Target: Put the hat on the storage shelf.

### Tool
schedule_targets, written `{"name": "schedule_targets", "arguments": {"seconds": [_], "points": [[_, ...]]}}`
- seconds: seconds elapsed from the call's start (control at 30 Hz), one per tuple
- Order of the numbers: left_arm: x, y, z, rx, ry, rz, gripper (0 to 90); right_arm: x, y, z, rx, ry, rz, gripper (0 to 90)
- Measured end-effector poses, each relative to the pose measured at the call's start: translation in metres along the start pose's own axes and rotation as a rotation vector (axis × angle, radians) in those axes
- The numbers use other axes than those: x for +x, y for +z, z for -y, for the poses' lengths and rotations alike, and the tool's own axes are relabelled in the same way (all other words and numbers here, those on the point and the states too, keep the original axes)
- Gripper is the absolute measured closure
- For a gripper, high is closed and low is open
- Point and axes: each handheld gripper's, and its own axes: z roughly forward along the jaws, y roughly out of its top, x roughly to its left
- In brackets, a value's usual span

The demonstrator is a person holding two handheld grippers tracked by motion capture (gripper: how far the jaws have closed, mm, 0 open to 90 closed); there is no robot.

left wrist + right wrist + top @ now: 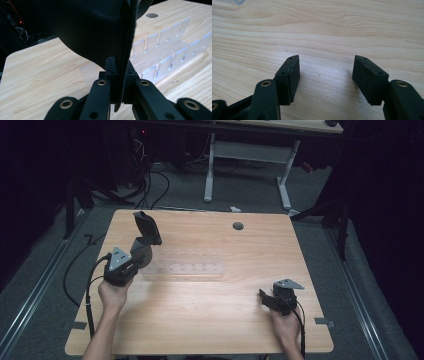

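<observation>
Here the left claw [145,236] grips a black sheet [100,32] above the clear slotted rack [186,266]; right claw [325,80] gapes.

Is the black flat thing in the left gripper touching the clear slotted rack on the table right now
Cannot tell. In the high view the black piece held by the left gripper overlaps the clear rack; the left gripper view hides its far edge behind the piece.

Matt black flat piece [147,226], frosted clear plastic rack [186,267], smooth pale wood-grain table [210,310]
</observation>
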Motion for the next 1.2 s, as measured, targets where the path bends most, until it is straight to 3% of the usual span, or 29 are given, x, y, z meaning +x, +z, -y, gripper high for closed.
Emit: {"name": "schedule_targets", "arguments": {"seconds": [0.5, 1.0, 1.2], "points": [[0.005, 0.004, 0.016, 0.021, -0.013, -0.023, 86.8, 0.000, 0.000, 0.000, 0.001, -0.003, -0.001, 39.4], [0.002, 0.004, 0.019, 0.058, -0.003, -0.036, 84.9, 0.000, 0.000, 0.000, 0.001, -0.005, -0.004, 39.1], [0.002, 0.003, 0.019, 0.034, -0.017, -0.044, 81.7, 0.000, 0.000, 0.000, 0.000, -0.007, -0.006, 39.0]]}}
